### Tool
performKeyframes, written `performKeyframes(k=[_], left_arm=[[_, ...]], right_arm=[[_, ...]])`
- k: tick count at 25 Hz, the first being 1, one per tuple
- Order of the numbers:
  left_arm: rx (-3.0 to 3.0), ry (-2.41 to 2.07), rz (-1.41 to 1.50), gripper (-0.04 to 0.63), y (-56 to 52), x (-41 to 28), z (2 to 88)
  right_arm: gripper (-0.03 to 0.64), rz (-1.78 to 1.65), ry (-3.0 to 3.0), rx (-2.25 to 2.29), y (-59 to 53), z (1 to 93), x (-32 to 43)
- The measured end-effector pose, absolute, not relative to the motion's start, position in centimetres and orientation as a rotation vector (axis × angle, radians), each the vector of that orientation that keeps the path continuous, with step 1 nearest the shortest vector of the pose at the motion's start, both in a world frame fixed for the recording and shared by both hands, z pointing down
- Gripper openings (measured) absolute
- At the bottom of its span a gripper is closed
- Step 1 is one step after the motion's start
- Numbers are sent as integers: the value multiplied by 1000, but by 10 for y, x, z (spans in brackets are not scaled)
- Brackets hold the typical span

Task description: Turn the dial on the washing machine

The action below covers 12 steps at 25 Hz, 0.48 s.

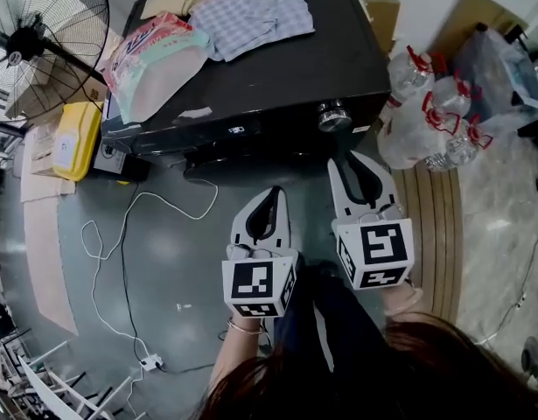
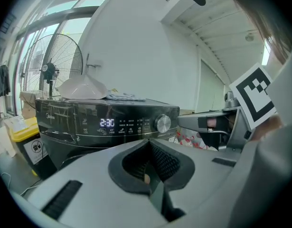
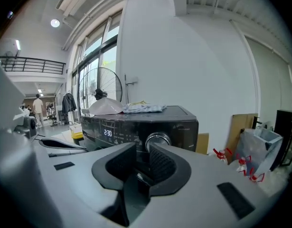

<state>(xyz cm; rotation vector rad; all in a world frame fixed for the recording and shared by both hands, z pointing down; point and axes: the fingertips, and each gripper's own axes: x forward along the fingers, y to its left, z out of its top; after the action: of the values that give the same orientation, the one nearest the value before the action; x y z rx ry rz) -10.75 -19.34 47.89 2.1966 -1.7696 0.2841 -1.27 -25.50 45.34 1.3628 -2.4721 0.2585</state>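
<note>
Chrome-rimmed and rigid, the dial [image 1: 334, 116] sits at the right end of the washing machine [image 1: 277, 77] front panel. It is probably slick, so I should grip the rim squarely. My right gripper [image 3: 142, 151] is slightly parted and empty, just short of it. My left gripper [image 2: 148, 144] is clenched on nothing.

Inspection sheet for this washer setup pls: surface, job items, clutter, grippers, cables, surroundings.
surface: washing machine top, black, partly covered.
job's things: dial at the panel's right end, untouched; display lit.
clutter: cloths and a plastic pack on the top.
grippers: left gripper shut, empty; right gripper slightly open, empty, pointed at the dial, not touching.
cables: white cable loose on the floor.
surroundings: fan, yellow bin, water bottles.
</note>
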Motion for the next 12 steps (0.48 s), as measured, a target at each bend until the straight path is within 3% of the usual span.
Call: performKeyframes(k=[12], left_arm=[[2131,-1801,276,14,-180,-106,444]], right_arm=[[64,299,-2495,1292,-234,426,-5]])
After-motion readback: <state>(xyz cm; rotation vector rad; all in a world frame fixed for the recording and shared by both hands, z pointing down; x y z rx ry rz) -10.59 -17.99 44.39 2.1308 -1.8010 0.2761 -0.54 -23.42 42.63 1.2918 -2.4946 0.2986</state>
